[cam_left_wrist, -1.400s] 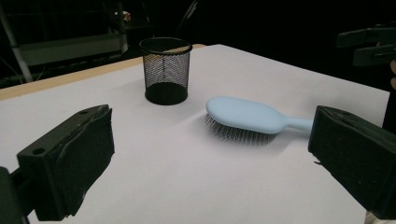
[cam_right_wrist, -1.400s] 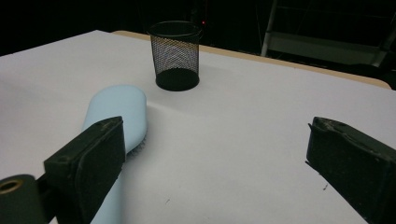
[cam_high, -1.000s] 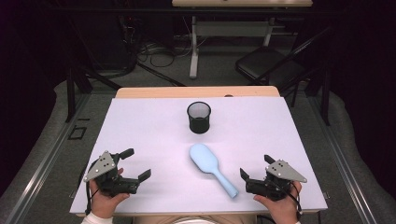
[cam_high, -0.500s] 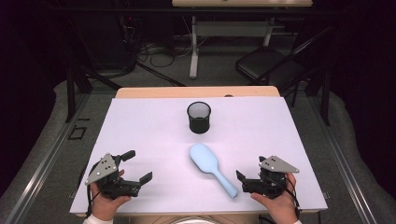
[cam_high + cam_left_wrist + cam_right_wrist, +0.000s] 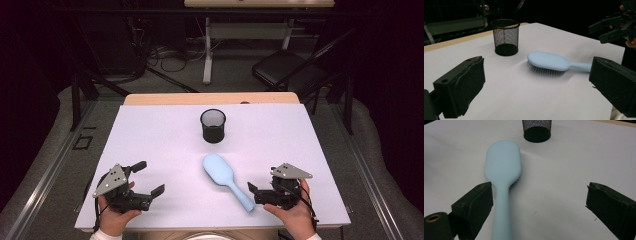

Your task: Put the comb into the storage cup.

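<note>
Both jaws of the right gripper (image 5: 253, 192) gape wide around the hairbrush (image 5: 227, 179) handle.

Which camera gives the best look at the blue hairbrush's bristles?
The left gripper view: the hairbrush lies side-on, bristles visible underneath. The high view and the right gripper view mostly show its smooth back.

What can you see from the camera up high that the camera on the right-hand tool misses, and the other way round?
From the high view alone: the left tool held open near the table's left front corner, both of the person's hands, and the floor, chair and cables beyond the table.

From the right tool view alone: a close look at the hairbrush handle lying just inside one jaw of the open right tool, with a few bristles peeking from under the head.

Shared: the light blue hairbrush lying bristles down and the black mesh cup standing upright beyond it.
</note>
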The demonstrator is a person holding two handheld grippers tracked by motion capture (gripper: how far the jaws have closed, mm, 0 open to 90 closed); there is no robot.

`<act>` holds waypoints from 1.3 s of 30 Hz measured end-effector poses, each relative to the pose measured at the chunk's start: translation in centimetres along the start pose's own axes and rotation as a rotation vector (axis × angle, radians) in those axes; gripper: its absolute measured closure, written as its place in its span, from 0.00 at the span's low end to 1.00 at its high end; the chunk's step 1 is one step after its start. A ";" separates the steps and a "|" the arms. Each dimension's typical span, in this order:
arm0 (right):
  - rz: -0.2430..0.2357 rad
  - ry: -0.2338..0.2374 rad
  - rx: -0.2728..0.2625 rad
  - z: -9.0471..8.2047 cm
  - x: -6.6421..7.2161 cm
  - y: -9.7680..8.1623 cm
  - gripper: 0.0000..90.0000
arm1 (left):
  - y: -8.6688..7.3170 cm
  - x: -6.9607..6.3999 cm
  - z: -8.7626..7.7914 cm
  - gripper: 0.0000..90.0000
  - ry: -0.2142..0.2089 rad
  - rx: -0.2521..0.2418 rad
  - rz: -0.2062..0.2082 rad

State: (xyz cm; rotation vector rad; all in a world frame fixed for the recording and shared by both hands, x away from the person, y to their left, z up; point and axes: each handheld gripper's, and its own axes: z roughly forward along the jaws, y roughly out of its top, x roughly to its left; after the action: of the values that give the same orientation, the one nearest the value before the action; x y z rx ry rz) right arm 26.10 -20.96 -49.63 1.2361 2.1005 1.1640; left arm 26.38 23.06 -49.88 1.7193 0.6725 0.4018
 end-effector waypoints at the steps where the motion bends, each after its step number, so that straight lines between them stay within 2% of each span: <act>1: 0.002 -0.001 0.001 0.0 0.1 0.0 0.08 | 0.0 0.0 0.0 0.00 0.000 0.000 0.000; 9: -0.007 -0.003 0.021 0.3 0.2 0.4 0.10 | -0.1 0.1 -0.3 0.00 0.009 -0.002 -0.007; 11: -0.005 -0.001 0.044 0.6 0.2 0.6 0.12 | -0.1 0.1 -0.4 0.00 0.016 0.001 -0.008; 16: -0.005 0.004 0.061 0.8 0.5 1.0 0.16 | -0.1 0.1 -0.3 0.00 0.017 -0.003 -0.009; 24: -0.031 0.015 0.099 1.6 1.3 2.0 0.16 | -0.1 0.3 -0.1 0.00 0.006 -0.005 -0.019; 27: -0.029 0.016 0.109 1.7 1.4 2.1 0.16 | -0.1 0.3 0.0 0.00 0.005 -0.002 -0.020; 28: -0.019 0.019 0.127 1.9 1.5 2.2 0.16 | -0.1 0.3 0.0 0.00 0.006 0.003 -0.019; 32: -0.028 0.018 0.127 2.0 1.7 2.4 0.16 | -0.1 0.4 0.0 0.00 0.006 0.004 -0.018; 39: -0.046 0.021 0.159 2.3 2.1 2.8 0.16 | -0.1 0.4 0.1 0.00 0.007 0.005 -0.019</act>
State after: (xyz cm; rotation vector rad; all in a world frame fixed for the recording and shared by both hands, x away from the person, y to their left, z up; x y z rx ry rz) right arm 28.03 -17.49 -48.47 1.2416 2.2615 1.0105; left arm 26.68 23.24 -50.02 1.7159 0.6954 0.3937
